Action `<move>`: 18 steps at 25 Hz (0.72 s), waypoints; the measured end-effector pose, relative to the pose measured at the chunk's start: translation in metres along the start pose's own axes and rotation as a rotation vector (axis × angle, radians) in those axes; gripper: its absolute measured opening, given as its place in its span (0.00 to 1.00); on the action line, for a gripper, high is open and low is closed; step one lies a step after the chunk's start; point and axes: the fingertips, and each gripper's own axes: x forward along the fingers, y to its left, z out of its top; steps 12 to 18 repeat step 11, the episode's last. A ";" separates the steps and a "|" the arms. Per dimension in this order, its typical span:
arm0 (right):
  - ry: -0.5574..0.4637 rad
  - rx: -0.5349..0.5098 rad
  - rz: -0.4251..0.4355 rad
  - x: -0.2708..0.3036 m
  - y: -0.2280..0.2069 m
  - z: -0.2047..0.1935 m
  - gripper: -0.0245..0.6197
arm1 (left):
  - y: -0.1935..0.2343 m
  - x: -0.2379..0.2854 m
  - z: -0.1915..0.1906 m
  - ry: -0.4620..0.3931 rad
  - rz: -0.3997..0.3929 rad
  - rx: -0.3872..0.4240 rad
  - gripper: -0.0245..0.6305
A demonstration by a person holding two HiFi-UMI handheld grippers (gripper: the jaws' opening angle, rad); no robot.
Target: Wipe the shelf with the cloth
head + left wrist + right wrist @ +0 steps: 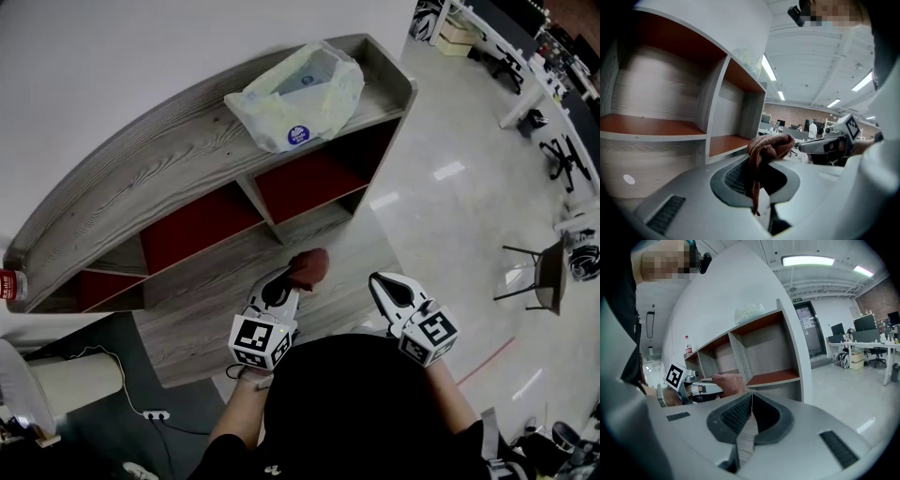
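Note:
A brown cloth (pixel 307 267) is bunched in my left gripper (pixel 286 281), which is shut on it just in front of the grey wooden shelf unit (pixel 187 169). In the left gripper view the cloth (pixel 768 147) humps over the jaw tips and a strip hangs down between them, with the shelf's red-backed compartments (pixel 651 124) to the left. My right gripper (pixel 386 284) is beside it on the right, shut with nothing between its jaws. The right gripper view shows the cloth (pixel 729 382) and the shelf (pixel 754 352) ahead.
A white plastic bag (pixel 298 94) lies on the shelf's top board. A red-labelled bottle (pixel 11 286) stands at its left end. A power strip with cable (pixel 155 413) lies on the dark floor mat at left. Chairs and desks (pixel 548 272) stand on the glossy floor to the right.

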 end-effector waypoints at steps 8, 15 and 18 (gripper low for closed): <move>0.000 0.015 -0.050 0.000 0.000 0.002 0.04 | 0.008 0.002 -0.005 0.013 -0.032 0.001 0.09; -0.001 0.005 -0.056 0.002 0.001 0.001 0.04 | 0.011 0.002 -0.007 0.014 -0.041 0.003 0.09; -0.001 0.005 -0.056 0.002 0.001 0.001 0.04 | 0.011 0.002 -0.007 0.014 -0.041 0.003 0.09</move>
